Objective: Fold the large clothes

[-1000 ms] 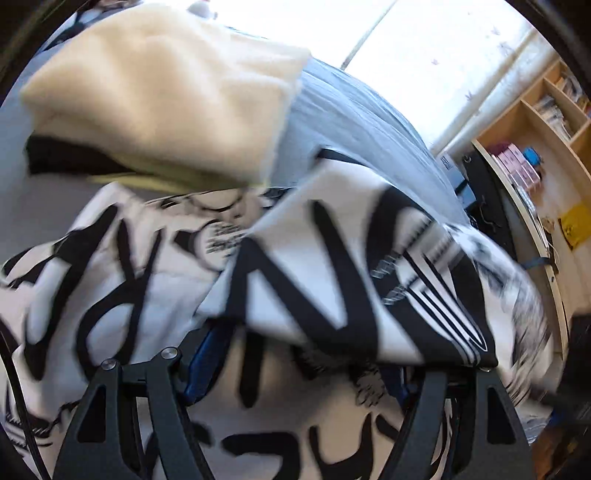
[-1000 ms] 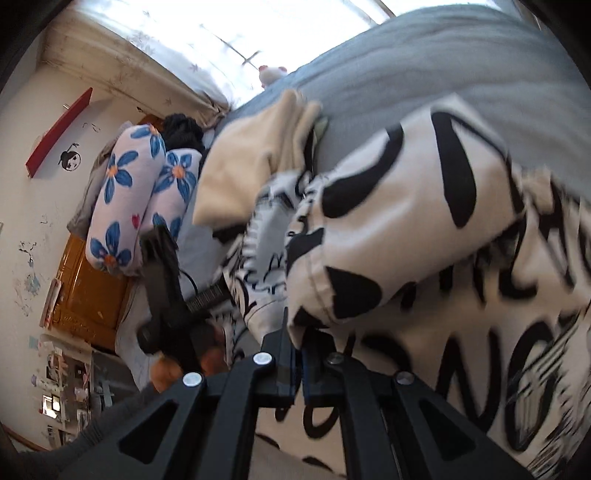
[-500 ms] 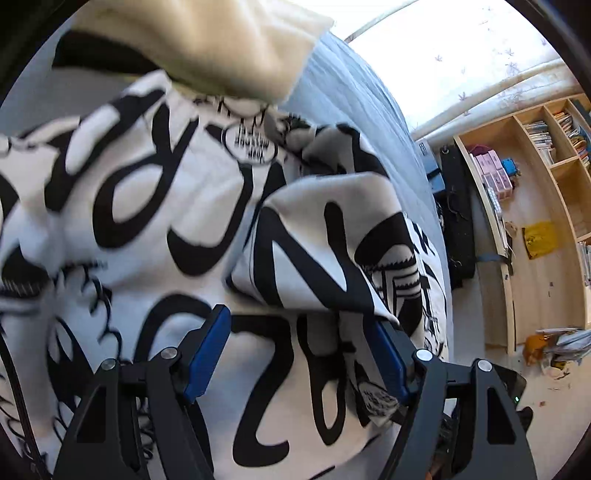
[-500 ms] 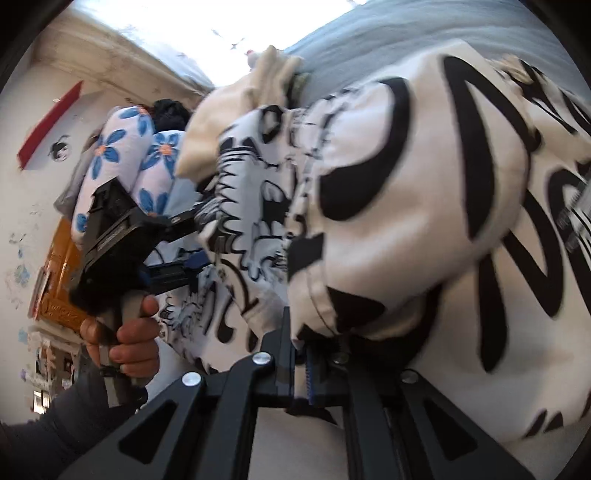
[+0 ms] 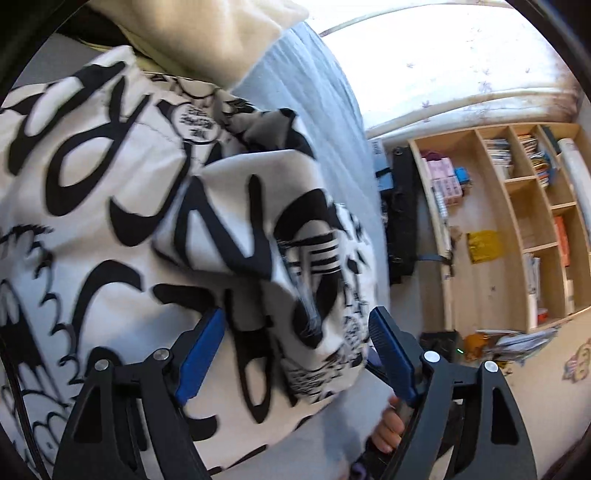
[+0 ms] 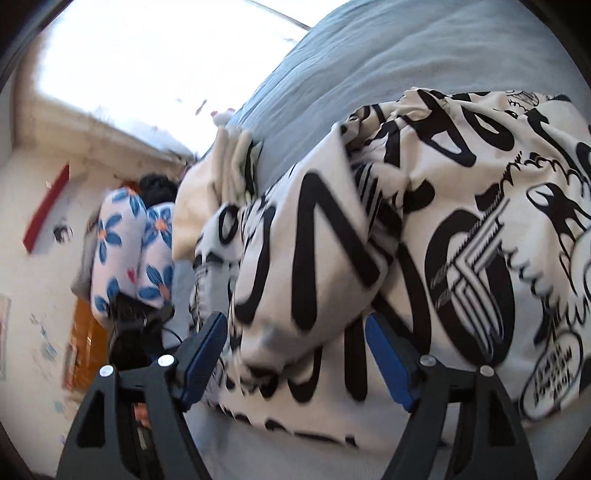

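1. Left gripper (image 5: 295, 354): my fingers (image 5: 201, 349) stand spread and are opening wider, pinching nothing. A folded flap of the large white garment with bold black lettering (image 5: 147, 221) lies between them, untouched, and the rest stretches ahead and to their left over the grey-blue bed (image 5: 317, 122).

2. Right gripper (image 6: 295, 354): its jaws are opening too; a bunched fold lies loose between them, with the garment's bulk ahead and to their right.

3. Nearer hand, my judgement: both sit equally close at the near hem.

4. Surroundings: a cream folded fleece (image 5: 207, 33) beyond the garment; a blue-flowered white pillow (image 6: 129, 251) far left of the right fingers; a wooden bookshelf (image 5: 517, 221) right of the left fingers. Nothing blocks the cloth.
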The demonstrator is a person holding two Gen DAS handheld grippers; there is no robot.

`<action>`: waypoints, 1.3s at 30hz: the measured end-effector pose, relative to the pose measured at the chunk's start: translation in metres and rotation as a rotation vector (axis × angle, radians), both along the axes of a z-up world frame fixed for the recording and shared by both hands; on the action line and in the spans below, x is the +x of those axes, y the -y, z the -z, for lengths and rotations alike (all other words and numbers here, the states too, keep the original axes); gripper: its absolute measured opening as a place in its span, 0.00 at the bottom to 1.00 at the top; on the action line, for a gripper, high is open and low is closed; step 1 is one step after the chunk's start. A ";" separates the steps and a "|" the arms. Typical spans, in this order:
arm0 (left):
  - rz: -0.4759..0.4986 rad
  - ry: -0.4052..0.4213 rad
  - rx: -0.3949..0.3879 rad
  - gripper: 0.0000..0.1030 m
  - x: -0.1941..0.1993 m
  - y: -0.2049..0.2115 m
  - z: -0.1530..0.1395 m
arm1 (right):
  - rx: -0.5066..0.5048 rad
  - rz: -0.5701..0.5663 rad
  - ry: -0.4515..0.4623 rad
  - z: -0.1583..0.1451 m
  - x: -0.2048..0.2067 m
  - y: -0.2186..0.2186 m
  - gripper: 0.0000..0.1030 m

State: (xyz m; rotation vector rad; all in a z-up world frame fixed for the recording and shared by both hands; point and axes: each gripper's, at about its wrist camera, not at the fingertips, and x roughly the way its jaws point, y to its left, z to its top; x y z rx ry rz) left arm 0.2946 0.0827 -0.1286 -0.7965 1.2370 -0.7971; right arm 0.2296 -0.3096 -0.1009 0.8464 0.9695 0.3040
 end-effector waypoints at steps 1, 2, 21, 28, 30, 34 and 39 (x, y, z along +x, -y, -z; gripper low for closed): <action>0.011 -0.001 -0.005 0.78 0.002 0.005 -0.001 | 0.011 0.004 -0.006 0.003 0.008 0.002 0.75; 0.028 -0.002 -0.004 0.79 0.005 0.014 -0.001 | 0.019 -0.001 -0.008 0.005 0.011 0.002 0.75; -0.102 0.088 0.224 0.06 0.055 0.061 -0.006 | -0.030 -0.018 -0.054 0.030 0.051 0.005 0.28; -0.071 0.266 0.429 0.02 0.009 0.080 -0.034 | -0.339 -0.092 0.051 -0.018 0.038 0.003 0.08; -0.033 0.254 0.473 0.02 -0.007 0.087 -0.019 | -0.386 -0.108 -0.005 -0.006 0.034 0.005 0.08; -0.023 0.262 0.545 0.03 -0.022 0.102 0.005 | -0.334 -0.108 -0.099 0.039 0.018 0.009 0.09; -0.027 0.253 0.570 0.14 -0.022 0.104 -0.006 | -0.317 -0.053 -0.082 0.027 0.002 0.016 0.17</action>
